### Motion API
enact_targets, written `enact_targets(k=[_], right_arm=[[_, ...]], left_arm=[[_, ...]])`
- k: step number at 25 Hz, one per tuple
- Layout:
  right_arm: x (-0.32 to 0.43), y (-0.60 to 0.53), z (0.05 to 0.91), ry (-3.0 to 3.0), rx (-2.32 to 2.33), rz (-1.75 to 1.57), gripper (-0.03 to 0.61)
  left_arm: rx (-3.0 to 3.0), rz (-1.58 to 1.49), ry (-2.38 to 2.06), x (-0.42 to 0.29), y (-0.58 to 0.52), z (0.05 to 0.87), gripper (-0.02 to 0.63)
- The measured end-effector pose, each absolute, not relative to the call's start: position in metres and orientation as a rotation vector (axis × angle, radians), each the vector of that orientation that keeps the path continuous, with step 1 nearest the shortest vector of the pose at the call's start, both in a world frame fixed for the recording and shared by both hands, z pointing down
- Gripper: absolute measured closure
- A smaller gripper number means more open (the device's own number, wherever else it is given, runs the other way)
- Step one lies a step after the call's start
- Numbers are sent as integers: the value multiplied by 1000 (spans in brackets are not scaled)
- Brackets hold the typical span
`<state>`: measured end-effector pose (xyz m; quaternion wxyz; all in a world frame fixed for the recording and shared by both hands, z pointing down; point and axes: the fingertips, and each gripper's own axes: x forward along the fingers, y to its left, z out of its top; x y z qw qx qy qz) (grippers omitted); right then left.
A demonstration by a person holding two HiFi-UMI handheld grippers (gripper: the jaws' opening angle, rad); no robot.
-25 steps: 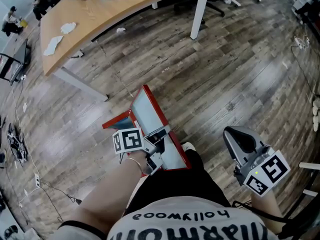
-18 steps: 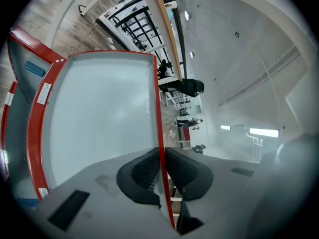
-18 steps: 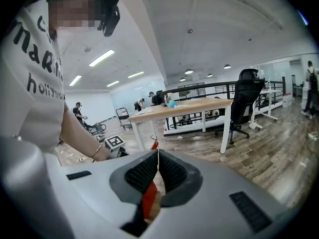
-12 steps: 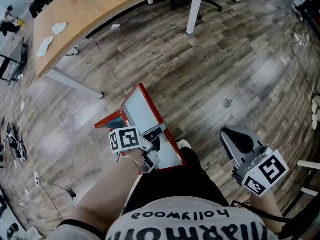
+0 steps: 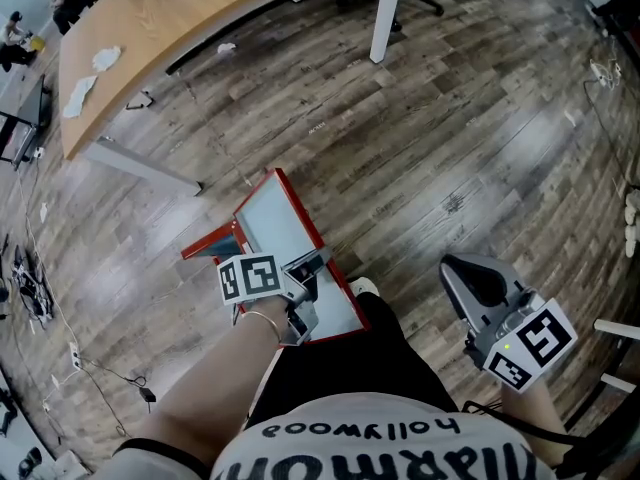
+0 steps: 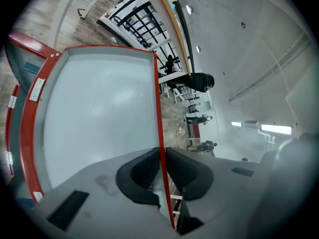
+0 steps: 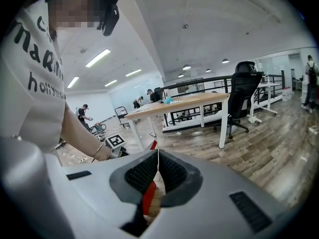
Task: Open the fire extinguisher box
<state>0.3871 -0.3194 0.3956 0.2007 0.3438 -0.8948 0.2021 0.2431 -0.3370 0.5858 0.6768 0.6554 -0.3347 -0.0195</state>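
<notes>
The red fire extinguisher box (image 5: 212, 244) stands on the wooden floor with its glass door (image 5: 285, 236) swung out toward me. In the head view my left gripper (image 5: 312, 268) is clamped on the door's free red edge. The left gripper view shows the same: the left gripper (image 6: 160, 156) has its dark pads (image 6: 142, 171) pressed on the thin red frame (image 6: 157, 103), with the pale pane (image 6: 99, 113) to the left. My right gripper (image 5: 470, 273) hangs at the lower right, away from the box. It is shut with nothing between the jaws, as the right gripper (image 7: 158, 159) also shows in its own view.
A long wooden desk (image 5: 150, 28) with white legs (image 5: 384, 13) stands beyond the box. Cables (image 5: 30, 288) lie on the floor at the left. My shoe (image 5: 362, 288) is beside the door's near corner. Office chairs and other people show far off in the right gripper view.
The door and my left gripper sit slightly further left in the head view than a second ago. The right gripper has hardly moved.
</notes>
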Motion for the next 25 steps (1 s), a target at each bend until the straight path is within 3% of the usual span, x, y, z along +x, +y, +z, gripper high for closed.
enact_targets(k=[25], right_arm=[[388,-344,420,-2512,841,661,568]], left_arm=[[1465,-16,-757,255,-343,601,566]])
